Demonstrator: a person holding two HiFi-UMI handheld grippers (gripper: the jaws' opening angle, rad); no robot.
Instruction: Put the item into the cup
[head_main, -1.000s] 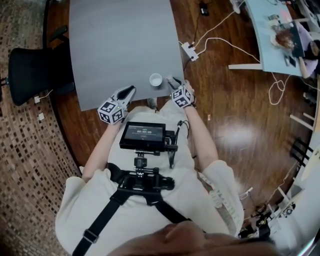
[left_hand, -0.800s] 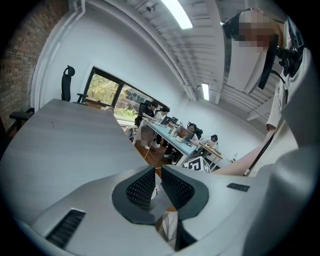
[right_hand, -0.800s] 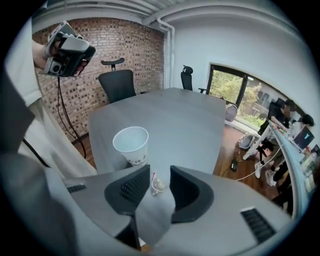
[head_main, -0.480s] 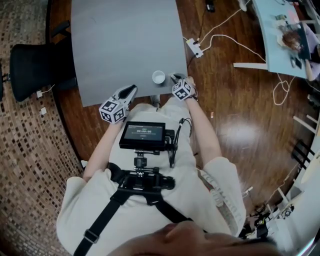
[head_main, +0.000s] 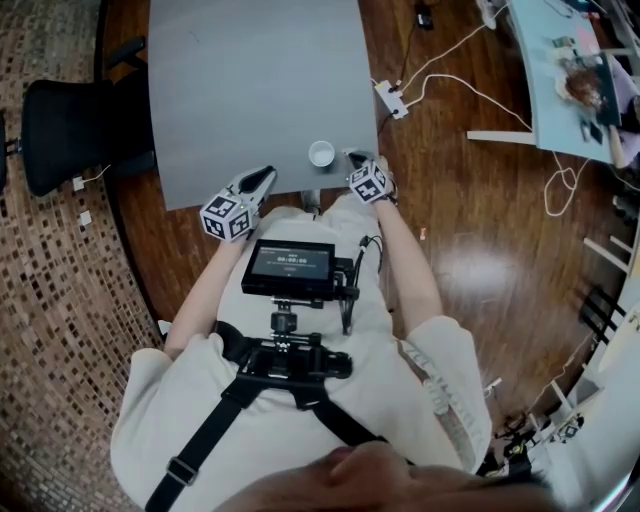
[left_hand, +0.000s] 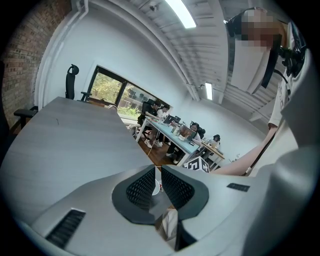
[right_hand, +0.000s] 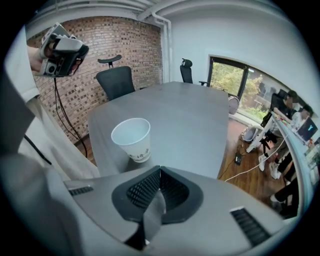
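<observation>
A white paper cup (head_main: 321, 153) stands upright near the front edge of the grey table (head_main: 250, 90). My right gripper (head_main: 356, 160) is just to its right, at the table's corner. In the right gripper view the cup (right_hand: 132, 139) stands slightly left of and beyond the right gripper (right_hand: 160, 168). Its jaws are shut tip to tip and no item shows between them. My left gripper (head_main: 262, 179) hovers at the table's front edge, left of the cup. In its own view the left gripper (left_hand: 156, 169) has its jaws almost together with nothing held. The cup (left_hand: 156, 186) peeks through the slit.
A black office chair (head_main: 60, 135) stands left of the table. A power strip with white cables (head_main: 390, 98) lies on the wood floor to the right. Beyond it is another desk (head_main: 565, 70). A monitor rig (head_main: 290, 268) hangs on the person's chest.
The right gripper's fingers look drawn together beside the cup compared with a second ago. Both grippers stay at about the same places along the table's front edge.
</observation>
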